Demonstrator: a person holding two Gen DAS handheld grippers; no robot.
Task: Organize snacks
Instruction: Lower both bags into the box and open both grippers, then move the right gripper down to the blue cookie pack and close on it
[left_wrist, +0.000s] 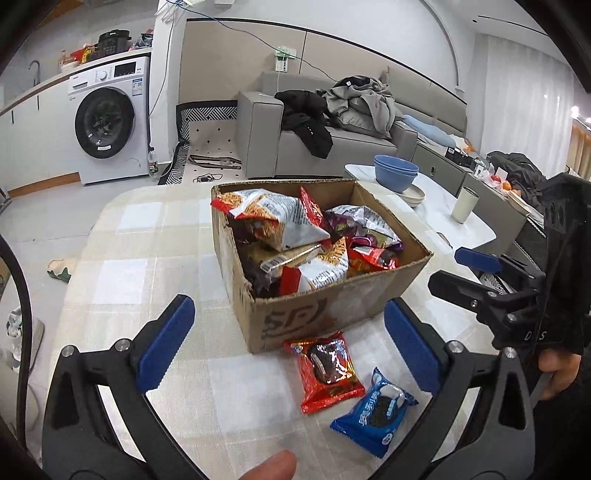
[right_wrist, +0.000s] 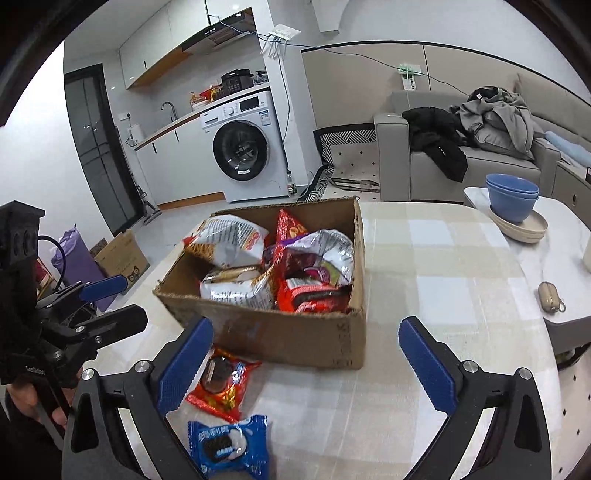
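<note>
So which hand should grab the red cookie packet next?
Probably the left. The red packet lies between the open left tongs. The right tongs are open too, but it sits off by their left finger.

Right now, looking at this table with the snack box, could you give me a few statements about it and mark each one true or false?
1. The cardboard box holds several snack bags. True.
2. The red snack packet lies inside the box. False: it lies on the tablecloth just in front of the box.
3. The blue cookie packet lies beside the red one on the table. True.
4. The left claw is clamped on the blue packet. False: it is open and holds nothing.
5. The right claw is open and empty. True.
6. The blue bowls sit in the box. False: they are stacked on a plate.
</note>
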